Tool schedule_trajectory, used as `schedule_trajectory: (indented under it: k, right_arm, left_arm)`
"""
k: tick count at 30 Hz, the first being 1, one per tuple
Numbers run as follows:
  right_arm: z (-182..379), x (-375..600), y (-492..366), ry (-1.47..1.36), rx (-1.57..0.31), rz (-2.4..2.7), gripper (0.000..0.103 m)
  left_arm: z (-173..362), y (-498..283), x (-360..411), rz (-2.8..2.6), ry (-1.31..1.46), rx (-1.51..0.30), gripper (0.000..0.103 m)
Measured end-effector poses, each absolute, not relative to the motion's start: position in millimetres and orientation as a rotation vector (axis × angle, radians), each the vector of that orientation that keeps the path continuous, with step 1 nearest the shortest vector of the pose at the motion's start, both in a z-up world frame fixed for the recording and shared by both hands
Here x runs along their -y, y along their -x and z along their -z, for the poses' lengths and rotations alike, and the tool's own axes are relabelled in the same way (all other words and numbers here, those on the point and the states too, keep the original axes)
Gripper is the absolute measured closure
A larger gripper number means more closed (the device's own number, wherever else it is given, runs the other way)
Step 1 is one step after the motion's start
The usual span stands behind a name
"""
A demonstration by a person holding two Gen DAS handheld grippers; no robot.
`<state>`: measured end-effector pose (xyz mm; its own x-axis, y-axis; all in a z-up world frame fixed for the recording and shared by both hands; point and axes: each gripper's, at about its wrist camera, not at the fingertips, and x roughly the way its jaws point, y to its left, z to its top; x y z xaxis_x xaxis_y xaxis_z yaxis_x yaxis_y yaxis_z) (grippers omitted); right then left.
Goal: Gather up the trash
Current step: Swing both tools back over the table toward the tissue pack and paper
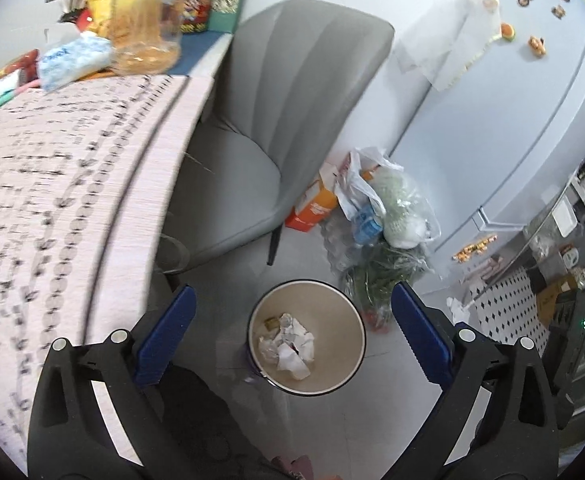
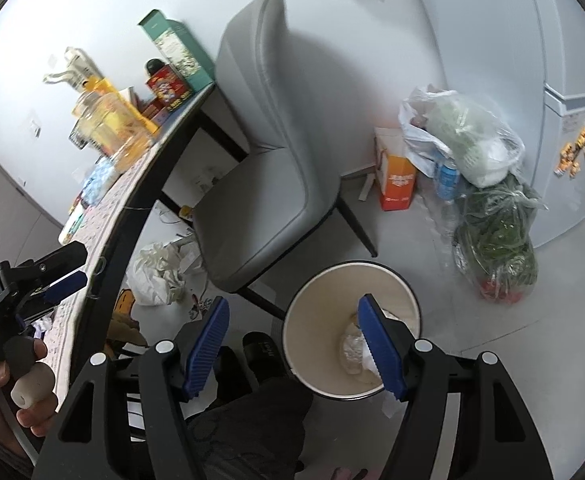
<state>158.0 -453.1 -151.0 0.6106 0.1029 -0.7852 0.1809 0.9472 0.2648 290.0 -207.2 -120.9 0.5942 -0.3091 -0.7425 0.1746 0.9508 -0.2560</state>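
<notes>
A round waste bin (image 1: 354, 322) stands on the floor beside the table, with crumpled white paper (image 1: 288, 346) in its bottom. My left gripper (image 1: 292, 328) hangs above the bin, open and empty. In the right wrist view the same bin (image 2: 312, 320) holds crumpled paper (image 2: 352, 350). My right gripper (image 2: 294, 346) is open and empty above the bin's left rim. The left gripper (image 2: 62, 274) also shows there at the far left, over the table edge. A scrap of white paper (image 2: 390, 404) lies on the floor by the bin.
A table with a patterned cloth (image 1: 52, 200) carries a jar, boxes and a tissue pack at its far end. A grey chair (image 1: 276, 120) stands beside it. Plastic bags of groceries (image 1: 388, 216) and an orange box (image 1: 312, 208) lean by the fridge (image 1: 512, 120). More crumpled bags (image 2: 160, 272) lie under the table.
</notes>
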Motion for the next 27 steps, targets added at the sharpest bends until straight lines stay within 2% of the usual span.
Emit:
schedule_trajectory:
  k: [13, 27]
  right_arm:
    - [108.6, 372.9, -170.2, -0.232, -0.873, -0.034, 0.010]
    - [92.6, 238.8, -176.7, -0.080, -0.892, -0.199, 0.008]
  left_arm:
    - [84.6, -251.8, 124.2, 0.190, 0.262, -0.784, 0.006]
    - [68.7, -192.0, 2.3, 0.018, 0.391, -0.684, 0.006]
